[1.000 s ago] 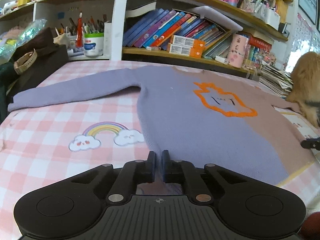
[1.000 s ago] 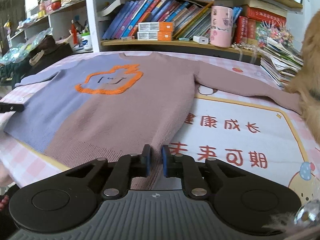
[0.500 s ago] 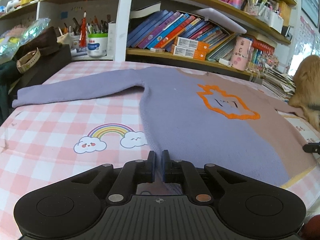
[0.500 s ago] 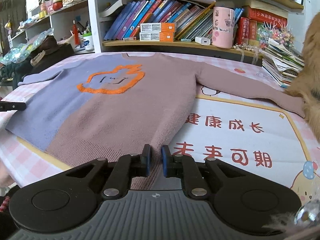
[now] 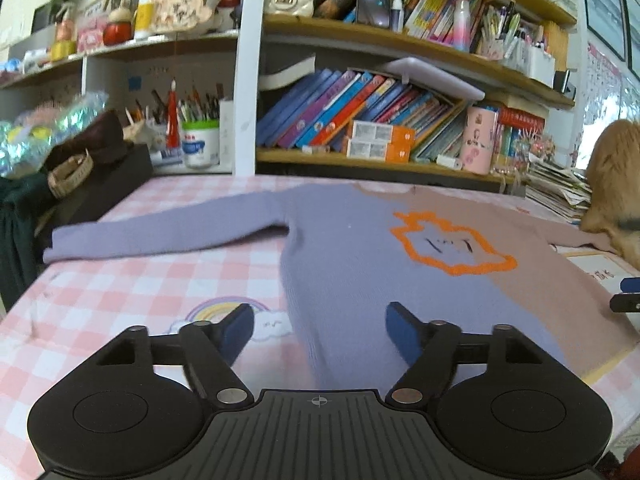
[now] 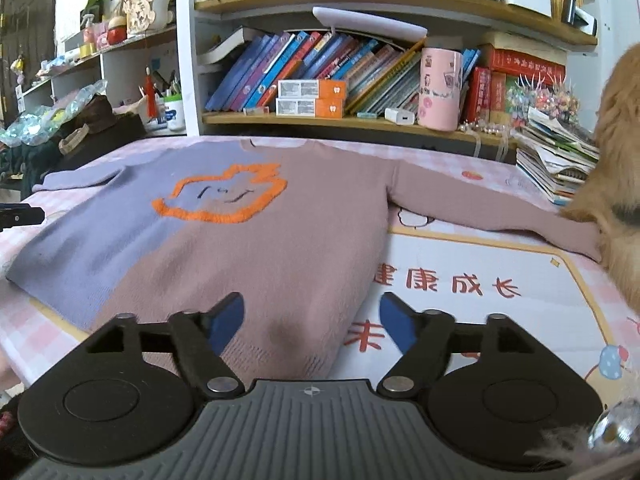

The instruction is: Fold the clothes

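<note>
A sweater (image 5: 360, 264), half lilac and half dusty pink with an orange outline patch (image 5: 452, 246), lies flat and face up on the pink checked cover, both sleeves spread out. My left gripper (image 5: 320, 330) hangs open just above the lilac hem, holding nothing. In the right wrist view the same sweater (image 6: 260, 240) fills the middle, and my right gripper (image 6: 312, 322) is open above the pink hem corner. The pink sleeve (image 6: 492, 216) runs right to a furry animal (image 6: 616, 184). The tip of the other gripper shows at each view's edge.
Bookshelves (image 5: 360, 120) packed with books, boxes and a pink cup (image 6: 440, 88) stand right behind the table. A dark bag and clothes (image 5: 80, 176) sit at the far left. A stack of magazines (image 6: 556, 160) lies at the right, beside the animal.
Both grippers have opened; their jaws were shut on the sweater hem before. Both have risen a little, so the shelves show higher up.
</note>
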Available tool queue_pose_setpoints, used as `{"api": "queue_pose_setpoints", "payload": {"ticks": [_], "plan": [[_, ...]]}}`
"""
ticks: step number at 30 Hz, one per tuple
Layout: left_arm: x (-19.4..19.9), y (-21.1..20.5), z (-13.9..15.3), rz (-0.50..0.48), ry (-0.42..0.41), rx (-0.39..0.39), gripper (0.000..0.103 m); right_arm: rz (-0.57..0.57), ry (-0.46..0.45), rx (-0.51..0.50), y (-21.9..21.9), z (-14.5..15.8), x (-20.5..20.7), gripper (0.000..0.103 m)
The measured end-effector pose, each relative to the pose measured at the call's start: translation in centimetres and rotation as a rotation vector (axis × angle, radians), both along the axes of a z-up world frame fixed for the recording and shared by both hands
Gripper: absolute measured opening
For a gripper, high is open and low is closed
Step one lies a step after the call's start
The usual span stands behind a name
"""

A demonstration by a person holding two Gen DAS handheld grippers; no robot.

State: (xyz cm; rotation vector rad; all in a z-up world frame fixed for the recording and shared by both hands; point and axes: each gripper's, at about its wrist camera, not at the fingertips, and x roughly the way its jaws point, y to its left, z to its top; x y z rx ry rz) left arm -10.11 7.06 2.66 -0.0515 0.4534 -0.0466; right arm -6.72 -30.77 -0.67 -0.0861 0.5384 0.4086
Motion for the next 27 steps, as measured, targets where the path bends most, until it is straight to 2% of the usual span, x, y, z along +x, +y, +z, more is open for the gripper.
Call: {"api": "queue_pose_setpoints", "payload": {"ticks": [4,6,17,27], "plan": [[-0.1,-0.3,0.2,0.018,-0.033,0.031,0.090,-0.007,-0.014,-0.008,0.3,0.0,0.3,0.086],[-0.1,-0.3,0.3,0.025,-0.043,0.035,0.093,-0.011,-0.023,-0.013,0.4,0.1,0.3,0.086],[-0.2,0.4,0.4,0.053,-0.053,0.020,0.094,-0.013,-0.081,-0.015,0.6,1.1,0.7,0.088],[0.0,0.7,0.3,0.087,-0.048,0.038,0.096,0.063,-0.118,-0.032,2.5,1.5,2.3,0.092]]}}
